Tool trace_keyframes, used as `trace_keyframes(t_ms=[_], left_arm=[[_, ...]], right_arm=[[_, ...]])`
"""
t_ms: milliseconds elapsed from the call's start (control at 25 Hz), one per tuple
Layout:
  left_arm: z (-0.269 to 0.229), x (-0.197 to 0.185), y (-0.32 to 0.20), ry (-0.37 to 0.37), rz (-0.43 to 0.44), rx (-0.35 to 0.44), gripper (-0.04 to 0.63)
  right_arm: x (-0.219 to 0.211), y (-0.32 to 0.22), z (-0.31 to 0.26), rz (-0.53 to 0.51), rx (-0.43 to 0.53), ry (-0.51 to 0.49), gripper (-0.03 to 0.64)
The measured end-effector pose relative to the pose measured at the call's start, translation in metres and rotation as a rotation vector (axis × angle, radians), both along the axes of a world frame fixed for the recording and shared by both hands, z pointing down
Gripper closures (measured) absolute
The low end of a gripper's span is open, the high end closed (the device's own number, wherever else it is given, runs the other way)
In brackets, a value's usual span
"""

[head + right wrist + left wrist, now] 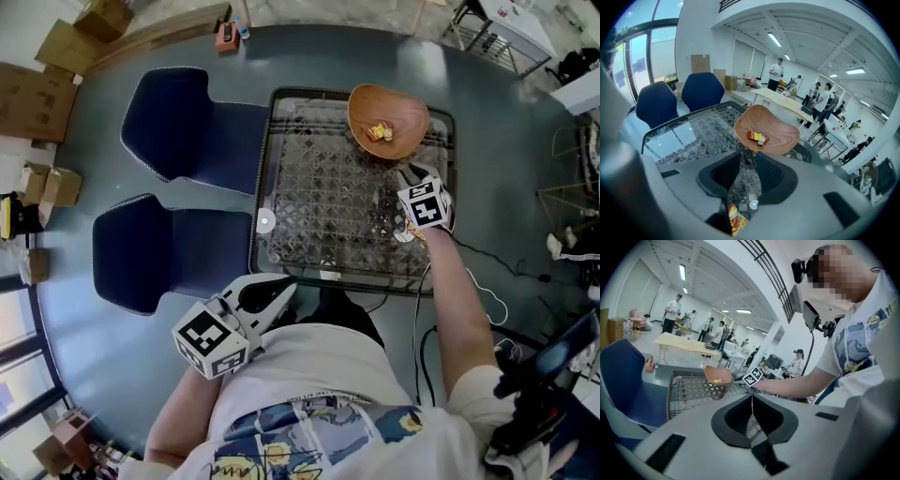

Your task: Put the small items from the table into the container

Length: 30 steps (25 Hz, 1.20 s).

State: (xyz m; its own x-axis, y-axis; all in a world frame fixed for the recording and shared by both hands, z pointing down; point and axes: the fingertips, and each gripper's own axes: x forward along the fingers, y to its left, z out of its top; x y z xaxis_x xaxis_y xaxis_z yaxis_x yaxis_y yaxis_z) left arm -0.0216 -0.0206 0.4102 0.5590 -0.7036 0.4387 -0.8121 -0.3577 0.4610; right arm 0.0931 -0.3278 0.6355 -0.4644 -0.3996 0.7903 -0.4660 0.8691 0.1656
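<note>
A wooden bowl (405,106) stands at the far right corner of the glass lattice table (314,183); red and yellow packets (379,132) lie in it. My right gripper (410,176) hovers just in front of the bowl, pointing steeply down. In the right gripper view the jaws (747,157) stand apart and only the table shows between the pads. The bowl (776,133) with its packets (757,136) is straight ahead. Low in that gap show a small white round item (753,204) and a red-yellow packet (733,218). My left gripper (287,289) is shut, empty, by the table's near edge.
Two blue chairs (178,117) (150,248) stand left of the table. A small white disc (265,221) lies at the table's left edge. Cardboard boxes (37,98) sit far left, and a cable (487,300) runs on the floor at right. The left gripper view shows people and desks (682,345) beyond.
</note>
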Motion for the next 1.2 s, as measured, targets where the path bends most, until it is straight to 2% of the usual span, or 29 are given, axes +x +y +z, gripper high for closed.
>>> trace_keyframes(t_ms=[240,360,600,880,1200], left_arm=[[-0.01,-0.006,0.028,0.027,0.107,0.041,0.586],[-0.014,-0.013,0.04,0.051,0.136,0.052,0.586],[-0.013,-0.016,0.07,0.095,0.216,0.063,0.588],[-0.015,-0.02,0.098,0.127,0.278,0.074,0.588],[-0.009,-0.018,0.135,0.123,0.356,0.103,0.588]], right_arm=[[0.017,0.068,-0.032,0.059,0.014,-0.012,0.505],[0.02,0.105,-0.043,0.07,0.018,-0.012,0.556],[0.025,0.18,-0.071,0.129,0.063,-0.07,0.608],[0.008,0.268,-0.089,0.15,0.03,-0.138,0.609],[-0.007,0.353,-0.103,0.121,0.027,-0.148,0.611]])
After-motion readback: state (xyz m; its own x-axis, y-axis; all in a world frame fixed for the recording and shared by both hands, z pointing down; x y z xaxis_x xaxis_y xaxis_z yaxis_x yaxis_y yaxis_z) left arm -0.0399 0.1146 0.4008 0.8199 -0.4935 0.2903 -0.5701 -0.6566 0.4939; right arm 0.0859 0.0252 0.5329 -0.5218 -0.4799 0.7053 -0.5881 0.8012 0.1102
